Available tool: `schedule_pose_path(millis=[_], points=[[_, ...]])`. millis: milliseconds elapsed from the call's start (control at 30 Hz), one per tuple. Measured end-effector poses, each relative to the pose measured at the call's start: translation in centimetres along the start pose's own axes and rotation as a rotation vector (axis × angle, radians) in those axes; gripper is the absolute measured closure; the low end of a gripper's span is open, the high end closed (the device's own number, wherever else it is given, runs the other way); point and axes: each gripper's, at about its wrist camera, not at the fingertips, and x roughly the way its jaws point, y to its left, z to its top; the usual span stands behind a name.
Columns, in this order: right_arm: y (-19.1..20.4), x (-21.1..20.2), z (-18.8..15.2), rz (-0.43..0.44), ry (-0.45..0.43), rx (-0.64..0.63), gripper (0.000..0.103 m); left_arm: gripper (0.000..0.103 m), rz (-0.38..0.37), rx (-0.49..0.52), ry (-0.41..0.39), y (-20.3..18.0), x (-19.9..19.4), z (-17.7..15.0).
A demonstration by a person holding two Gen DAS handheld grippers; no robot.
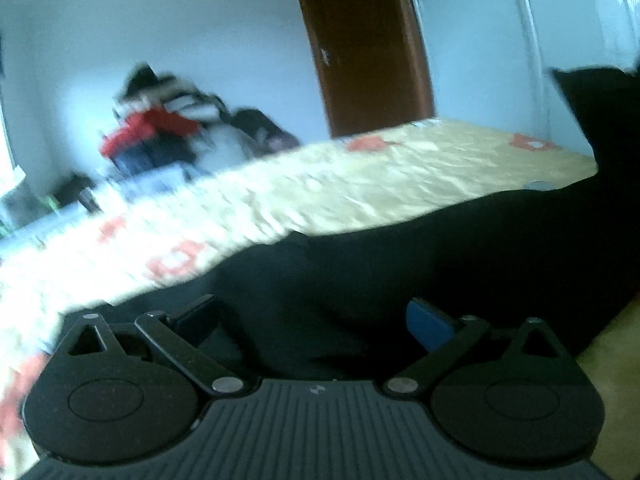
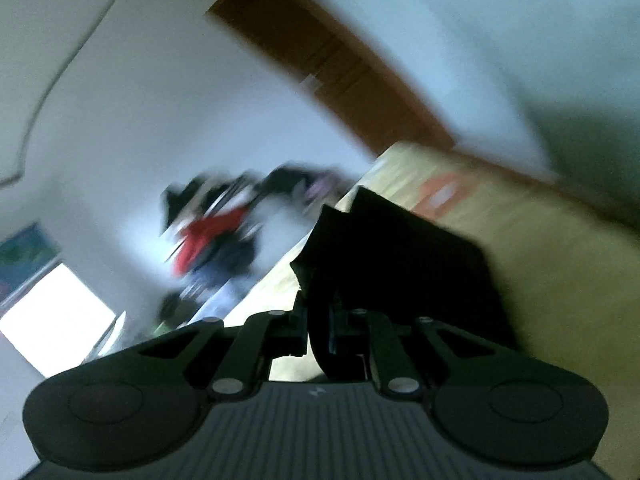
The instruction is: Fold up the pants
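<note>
Black pants (image 1: 420, 248) lie on a yellow bedspread (image 1: 320, 184) with orange flowers. In the left wrist view my left gripper (image 1: 312, 320) is open, its fingers spread wide low over the dark cloth, with nothing between them. In the right wrist view my right gripper (image 2: 320, 332) is shut on a fold of the black pants (image 2: 392, 252), which rises lifted in front of the fingers above the bedspread (image 2: 560, 280). The right view is tilted and blurred.
A pile of clothes, red and dark (image 1: 160, 132), lies beyond the bed against a white wall. A brown door (image 1: 360, 40) stands behind the bed. A bright window (image 2: 52, 320) shows at the lower left of the right wrist view.
</note>
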Motion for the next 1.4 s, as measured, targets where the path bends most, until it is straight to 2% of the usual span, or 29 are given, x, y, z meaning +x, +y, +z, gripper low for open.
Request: schedule_pose_path(millis=[67, 167, 300, 367, 500, 633, 767, 867, 933, 967, 1000, 1067, 1100, 1167, 1267, 1333, 1400], points=[[1.8, 2.5, -1.9, 0.061, 0.086, -0.020, 0.094, 0.001, 0.047, 0.013, -0.001, 0.5, -0.1, 0.1], [4.1, 5.8, -6.0, 0.129, 0.233, -0.045, 0.094, 0.001, 0.092, -0.022, 0.027, 2.3, -0.1, -0.2], [5.7, 9.3, -11.7, 0.146, 0.393, -0.065, 0.094, 0.001, 0.157, -0.085, 0.084, 5.6, -0.2, -0.7], [6.1, 10.6, -13.0, 0.139, 0.429, -0.073, 0.094, 0.001, 0.199, -0.099, 0.100, 7.2, -0.3, -1.1], [6.9, 10.9, -14.6, 0.096, 0.435, -0.123, 0.094, 0.001, 0.290, -0.117, 0.147, 10.3, -0.2, -2.4], [7.5, 10.3, -15.4, 0.080, 0.412, -0.154, 0.094, 0.001, 0.351, -0.164, 0.186, 13.3, -0.2, -3.4], [8.4, 11.5, -16.7, 0.051, 0.382, -0.191, 0.092, 0.001, 0.377, -0.210, 0.189, 15.7, -0.8, -3.8], [9.7, 12.3, -17.6, -0.004, 0.405, -0.277, 0.088, 0.001, 0.388, -0.212, 0.194, 16.6, -1.2, -4.1], [11.0, 11.7, -17.4, -0.009, 0.458, -0.361, 0.075, 0.001, 0.383, -0.204, 0.202, 17.0, -1.2, -4.4], [11.7, 11.3, -17.3, 0.012, 0.491, -0.395, 0.059, 0.001, 0.384, -0.200, 0.205, 17.2, -1.3, -4.6], [12.5, 10.4, -16.9, 0.061, 0.504, -0.436, 0.048, 0.000, 0.387, -0.196, 0.207, 17.3, -1.3, -4.8], [13.5, 8.8, -15.9, 0.130, 0.462, -0.517, 0.045, 0.000, 0.394, -0.196, 0.215, 17.6, -1.1, -5.2], [13.9, 8.2, -15.1, 0.128, 0.418, -0.549, 0.045, 0.000, 0.393, -0.205, 0.220, 17.9, -1.1, -5.5], [13.6, 8.0, -13.4, 0.061, 0.325, -0.563, 0.045, 0.000, 0.384, -0.236, 0.226, 18.4, -0.9, -5.8], [11.6, 10.2, -12.5, -0.179, 0.280, -0.563, 0.043, 0.000, 0.368, -0.268, 0.223, 18.8, -1.2, -6.0], [10.4, 12.0, -13.4, -0.293, 0.309, -0.590, 0.043, 0.000, 0.370, -0.271, 0.221, 18.9, -1.3, -6.1], [10.8, 12.9, -15.7, -0.354, 0.335, -0.679, 0.043, 0.000, 0.369, -0.270, 0.220, 18.9, -1.4, -6.3]])
